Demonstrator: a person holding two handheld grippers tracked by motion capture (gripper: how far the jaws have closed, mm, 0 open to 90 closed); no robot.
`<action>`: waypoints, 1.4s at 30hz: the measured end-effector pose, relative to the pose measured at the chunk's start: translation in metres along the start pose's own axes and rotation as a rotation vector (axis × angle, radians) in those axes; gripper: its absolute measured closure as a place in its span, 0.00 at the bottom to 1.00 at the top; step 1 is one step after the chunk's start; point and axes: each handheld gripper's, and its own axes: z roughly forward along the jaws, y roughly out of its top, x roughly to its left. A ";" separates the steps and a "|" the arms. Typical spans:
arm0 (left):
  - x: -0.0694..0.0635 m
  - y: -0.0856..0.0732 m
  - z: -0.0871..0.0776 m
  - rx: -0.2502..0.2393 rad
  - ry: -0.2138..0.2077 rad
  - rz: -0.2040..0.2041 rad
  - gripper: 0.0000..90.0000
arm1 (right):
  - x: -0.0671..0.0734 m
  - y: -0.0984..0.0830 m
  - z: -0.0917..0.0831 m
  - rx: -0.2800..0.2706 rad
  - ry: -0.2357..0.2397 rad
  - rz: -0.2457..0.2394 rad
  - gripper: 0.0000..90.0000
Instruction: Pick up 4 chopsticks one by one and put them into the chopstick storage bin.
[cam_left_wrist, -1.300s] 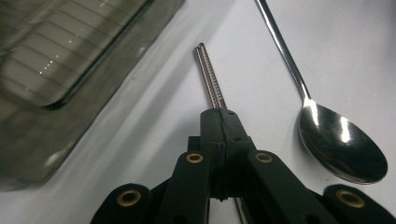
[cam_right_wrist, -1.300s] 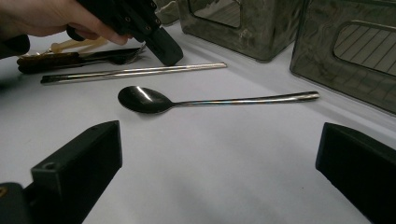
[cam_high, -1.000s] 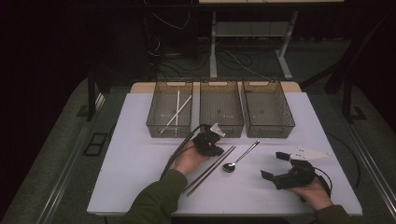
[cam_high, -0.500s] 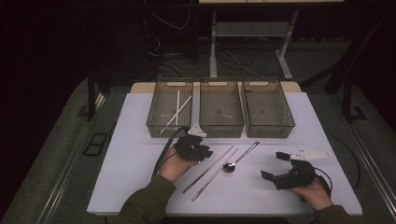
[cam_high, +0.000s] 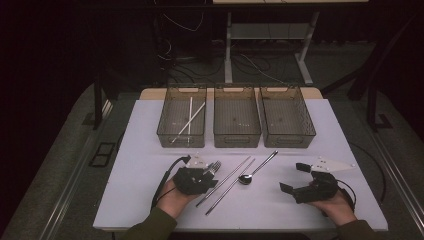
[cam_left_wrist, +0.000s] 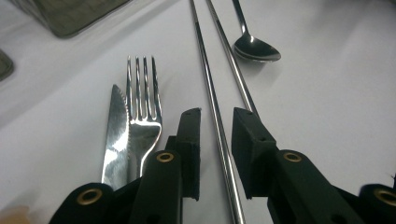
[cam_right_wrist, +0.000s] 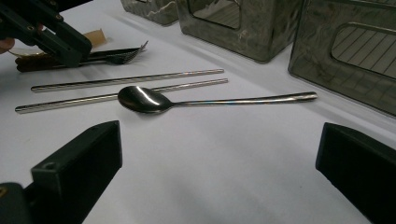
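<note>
- High view: the left gripper (cam_high: 207, 176) lies low over the white table (cam_high: 150, 150), just left of two metal chopsticks (cam_high: 227, 182) that lie side by side on a slant
- Left gripper view: its jaws stand narrowly apart and have just been closing a little; one chopstick (cam_left_wrist: 215, 116) runs between them, and the pads do not press on it, so nothing is gripped
- The second chopstick (cam_left_wrist: 233, 70) passes under the tip of the jaw at the right of that view
- A fork (cam_left_wrist: 142, 112) and a knife (cam_left_wrist: 116, 126) lie flat on the table, touching each other, just beside the other jaw
- A spoon (cam_high: 256, 169) lies near the chopsticks, its bowl towards the person
- The right gripper (cam_high: 299, 179) rests in the person's hand at the table's near right, jaws wide apart and empty; in the right gripper view the spoon (cam_right_wrist: 144, 99) lies ahead of them
- Three clear bins (cam_high: 237, 137) stand in a row at the far side; the left one holds two white sticks (cam_high: 190, 120)
</note>
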 end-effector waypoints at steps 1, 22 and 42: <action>0.000 0.000 0.002 -0.004 -0.002 -0.004 0.82 | 0.000 0.000 0.000 0.000 0.000 0.001 0.01; -0.009 -0.001 0.027 0.056 0.014 0.028 0.91 | 0.001 0.000 0.000 0.004 0.001 -0.001 0.01; -0.008 -0.004 0.025 0.049 0.055 0.017 0.93 | 0.001 0.000 0.001 0.004 0.003 -0.004 0.01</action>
